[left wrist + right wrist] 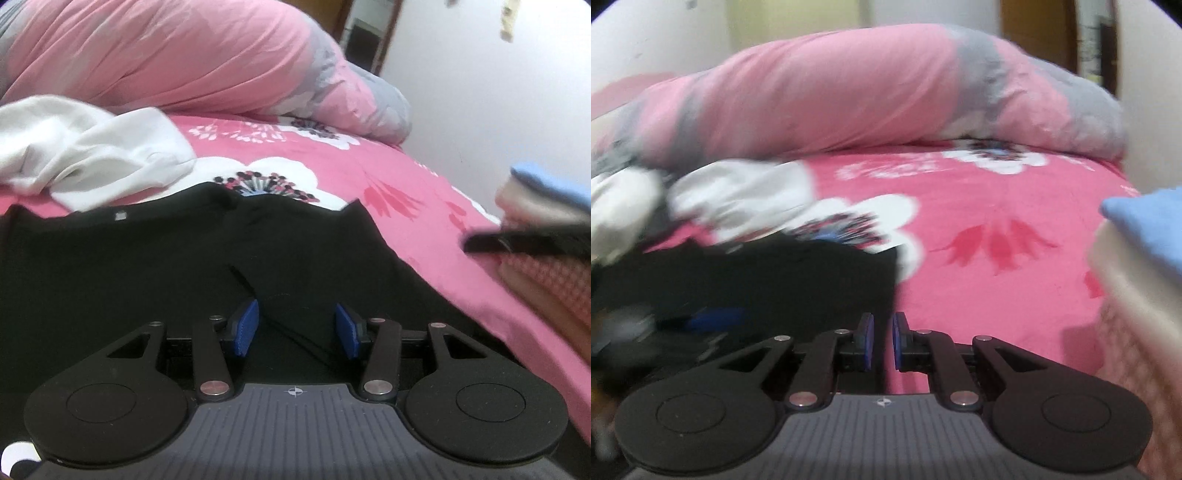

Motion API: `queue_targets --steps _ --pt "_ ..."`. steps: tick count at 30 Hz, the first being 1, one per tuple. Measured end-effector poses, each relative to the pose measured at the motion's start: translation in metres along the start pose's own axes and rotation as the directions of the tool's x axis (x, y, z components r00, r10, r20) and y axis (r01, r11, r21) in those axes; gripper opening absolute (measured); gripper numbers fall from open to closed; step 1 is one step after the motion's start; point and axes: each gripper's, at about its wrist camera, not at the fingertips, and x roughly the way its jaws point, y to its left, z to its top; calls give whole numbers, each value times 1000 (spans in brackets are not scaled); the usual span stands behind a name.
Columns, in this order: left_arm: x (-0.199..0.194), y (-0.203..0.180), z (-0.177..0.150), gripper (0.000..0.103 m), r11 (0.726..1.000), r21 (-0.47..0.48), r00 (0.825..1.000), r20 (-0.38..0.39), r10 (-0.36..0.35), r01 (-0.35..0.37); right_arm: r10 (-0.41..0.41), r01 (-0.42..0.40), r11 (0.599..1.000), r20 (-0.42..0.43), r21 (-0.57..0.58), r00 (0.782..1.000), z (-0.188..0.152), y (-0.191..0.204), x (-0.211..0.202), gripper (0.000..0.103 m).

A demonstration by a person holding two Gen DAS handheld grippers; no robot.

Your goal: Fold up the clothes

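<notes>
A black garment (147, 266) lies spread on the pink flowered bedsheet (369, 173). My left gripper (297, 328) is open just above its near part, blue pads apart, nothing between them. In the right wrist view the black garment (757, 280) lies at the left. My right gripper (882, 341) has its pads almost together with a thin gap, at the garment's right edge; whether cloth is pinched is unclear. The right gripper shows blurred in the left wrist view (517, 240).
A crumpled white garment (85, 158) lies beyond the black one, also in the right wrist view (731, 199). A rolled pink and grey duvet (192, 55) lies behind. A stack of folded clothes with a blue top (1145, 258) stands at the right. A white wall (480, 92) is beyond.
</notes>
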Motion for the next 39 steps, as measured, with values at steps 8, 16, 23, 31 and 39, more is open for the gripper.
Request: queue_targets --steps 8,16,23,31,39 --pt "-81 25 9 47 969 -201 990 -42 138 -144 6 -29 989 -164 -143 986 -29 65 16 12" --pt "-223 98 -24 49 882 -391 946 73 316 -264 77 -89 988 -103 -123 992 18 132 -20 14" --pt "-267 164 -57 50 751 -528 859 74 506 -397 241 -247 963 -65 -106 968 68 216 -33 37" --pt "-270 219 -74 50 681 -588 816 59 575 -437 416 -444 887 -198 -129 888 103 364 50 50" --pt "-272 256 -91 40 632 -621 778 57 626 -464 370 -457 872 -374 -177 850 95 467 159 50"
